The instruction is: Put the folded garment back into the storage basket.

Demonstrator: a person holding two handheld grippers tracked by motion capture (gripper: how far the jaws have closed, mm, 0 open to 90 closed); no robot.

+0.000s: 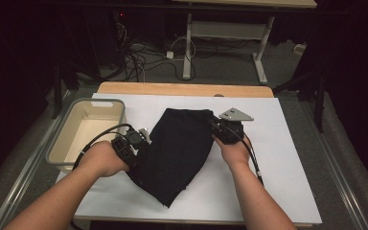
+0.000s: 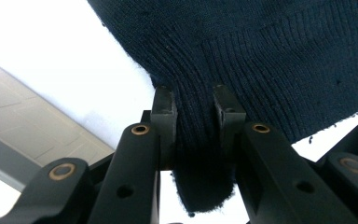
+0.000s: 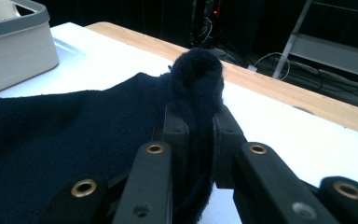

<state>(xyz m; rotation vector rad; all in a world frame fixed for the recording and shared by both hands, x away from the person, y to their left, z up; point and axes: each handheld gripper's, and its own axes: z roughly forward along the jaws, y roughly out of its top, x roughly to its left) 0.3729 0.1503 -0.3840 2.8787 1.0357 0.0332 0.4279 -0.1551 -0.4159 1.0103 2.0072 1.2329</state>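
A dark navy knitted garment [image 1: 179, 151] lies spread on the white table top [image 1: 287, 158], narrowing toward the near edge. My left gripper [image 1: 141, 139] is at its left edge, shut on a bunched fold of the ribbed knit [image 2: 193, 154]. My right gripper [image 1: 218, 127] is at the garment's upper right corner, shut on a rolled-up bunch of the fabric [image 3: 196, 88] that sticks up between the jaws. The garment [image 3: 60, 135] stretches away to the left in the right gripper view.
A beige plastic bin [image 1: 87, 132], empty, stands on the table's left edge beside my left hand; the bin [image 3: 9, 46] is at upper left in the right gripper view. Beyond the table's wooden far edge [image 1: 187, 89] are floor cables and a desk frame [image 1: 230, 33].
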